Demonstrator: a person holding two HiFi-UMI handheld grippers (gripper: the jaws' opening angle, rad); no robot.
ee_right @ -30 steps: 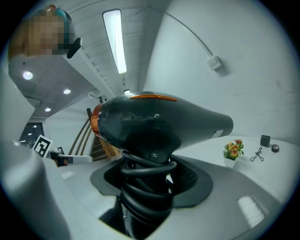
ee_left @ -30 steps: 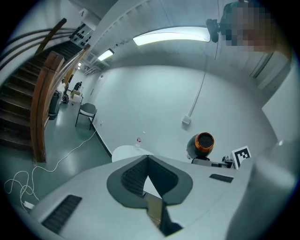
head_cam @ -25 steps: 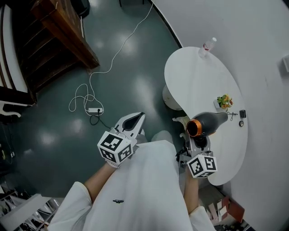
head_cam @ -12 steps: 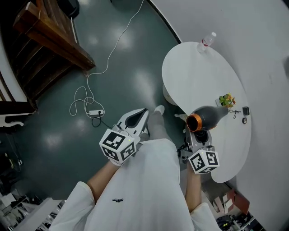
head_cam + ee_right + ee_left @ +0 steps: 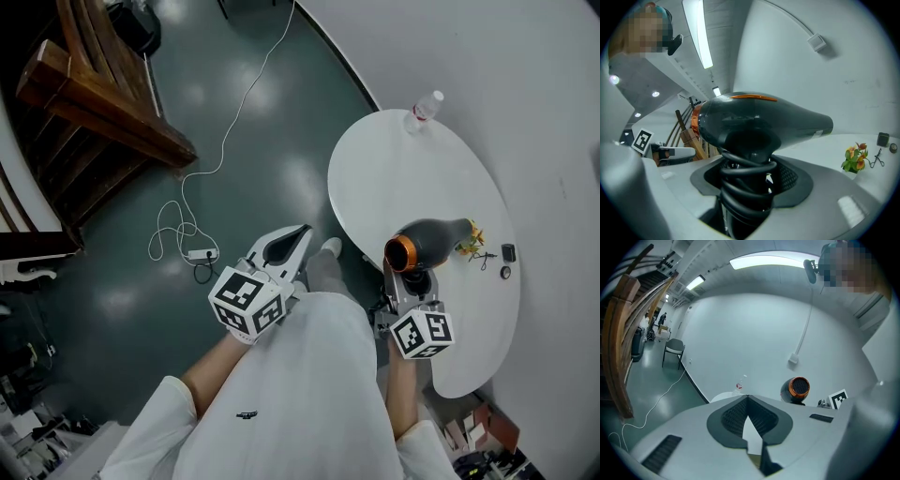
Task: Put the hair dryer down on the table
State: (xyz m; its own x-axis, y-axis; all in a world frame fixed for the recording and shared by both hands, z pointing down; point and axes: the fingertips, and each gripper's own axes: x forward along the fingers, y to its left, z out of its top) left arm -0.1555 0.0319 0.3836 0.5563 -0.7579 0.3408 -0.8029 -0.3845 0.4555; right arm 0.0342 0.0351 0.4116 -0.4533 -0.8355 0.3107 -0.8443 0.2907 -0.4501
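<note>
Hair dryer on its way down: a person's right gripper [image 5: 411, 284] clamps the cord-wound handle of a dark hair dryer [image 5: 429, 246]. It holds the dryer upright in the air over the near edge of a white oval table [image 5: 394, 178]. The orange-ringed rear faces away from the table, and the nozzle points at a small bunch of flowers [image 5: 471, 235] by the opposite edge. The left gripper [image 5: 286, 246] hangs off the table above the dark floor [image 5: 141, 281], jaws drawn together on nothing. A plastic bottle [image 5: 424, 105] stands at the table's far end.

The dryer does not appear to rest on the tabletop yet. Setting it down well likely means bringing it inward over the bare middle, well apart from the flowers and the small items [image 5: 494, 258] beside them. It should then be lowered until the barrel lies on its side, with the jaws parting only once the table takes the weight. The cord [image 5: 743, 180] coiled on the handle could snag a jaw on the way out.
</note>
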